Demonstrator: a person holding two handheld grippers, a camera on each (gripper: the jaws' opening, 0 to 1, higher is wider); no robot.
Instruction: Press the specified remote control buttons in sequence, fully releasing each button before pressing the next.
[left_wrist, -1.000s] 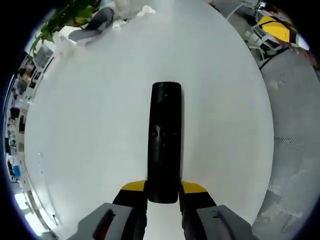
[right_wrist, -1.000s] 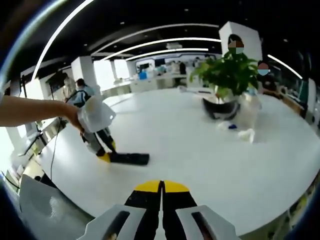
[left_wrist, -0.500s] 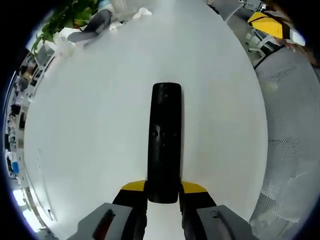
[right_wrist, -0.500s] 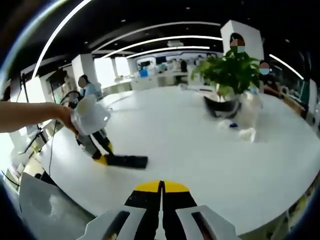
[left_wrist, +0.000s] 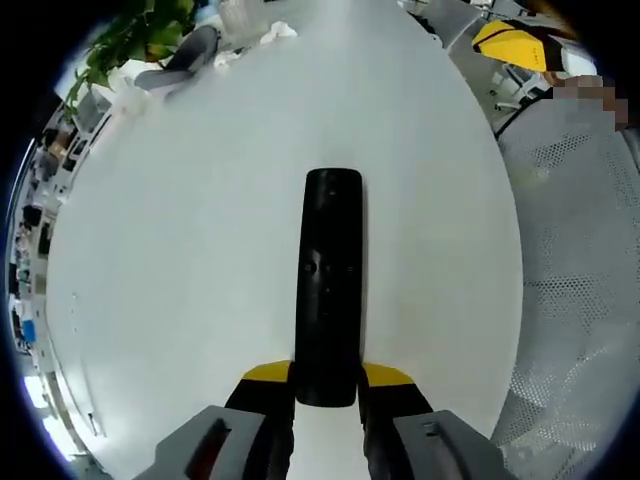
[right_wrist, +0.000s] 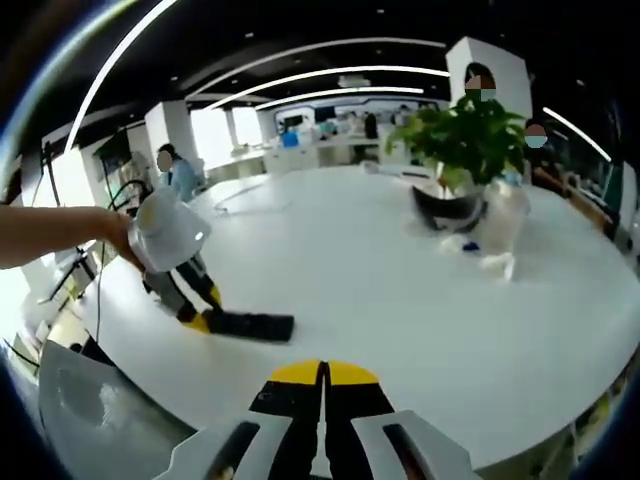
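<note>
My left claw (left_wrist: 327, 385) pinching near end of black remote (left_wrist: 330, 280), remote flat on white counter (left_wrist: 180, 250). My right claw (right_wrist: 322, 385) pressed together, hovering above counter edge, potted plant (right_wrist: 462, 150) beyond.

A leafy potted plant (right_wrist: 462, 160) stands on the white round table (right_wrist: 380, 290), with crumpled white tissue (right_wrist: 495, 262) just beside it
</note>
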